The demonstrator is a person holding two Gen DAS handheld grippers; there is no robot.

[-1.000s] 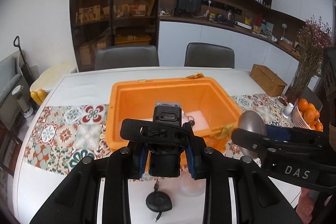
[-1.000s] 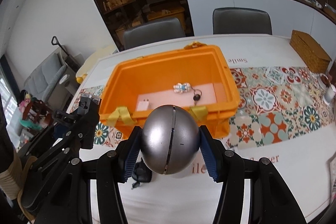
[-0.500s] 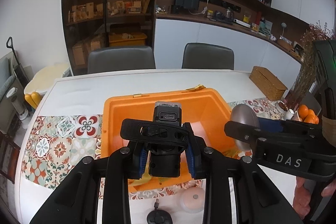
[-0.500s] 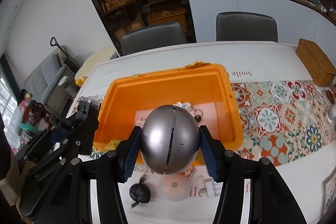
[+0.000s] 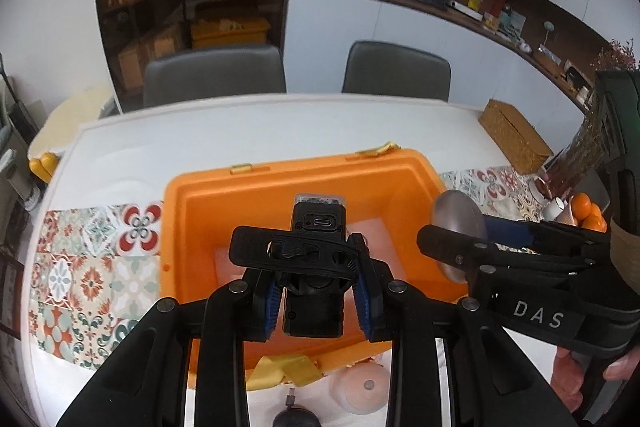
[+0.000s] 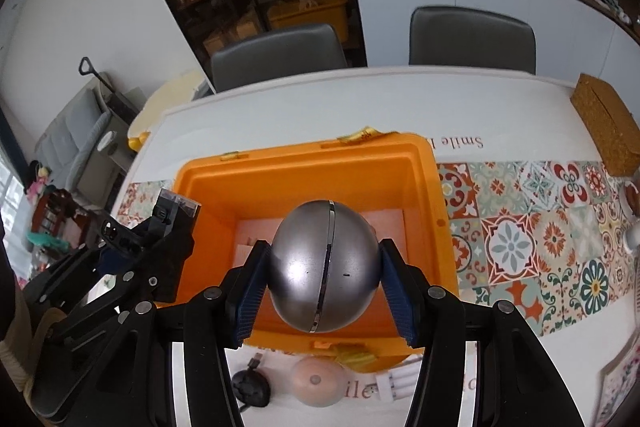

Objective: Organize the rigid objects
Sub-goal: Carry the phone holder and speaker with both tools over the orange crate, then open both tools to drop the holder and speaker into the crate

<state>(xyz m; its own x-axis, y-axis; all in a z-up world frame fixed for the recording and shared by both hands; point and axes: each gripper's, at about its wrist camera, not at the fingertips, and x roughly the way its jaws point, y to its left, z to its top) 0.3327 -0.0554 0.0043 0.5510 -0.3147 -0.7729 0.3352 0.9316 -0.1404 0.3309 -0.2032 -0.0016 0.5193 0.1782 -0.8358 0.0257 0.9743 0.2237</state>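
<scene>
Now left gripper (image 5: 316,301) clamps black device (image 5: 318,227) over bin (image 5: 416,171); right gripper (image 6: 324,291), at 3 o'clock, grips silver ball (image 6: 324,263).

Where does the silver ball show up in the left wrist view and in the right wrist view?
Left wrist view: silver ball at right of centre, clamped in the right gripper, seen edge-on over the bin's right rim.
Right wrist view: silver ball at centre, between the right gripper's blue pads, over the bin.
Shared landmark: the orange bin.
</scene>
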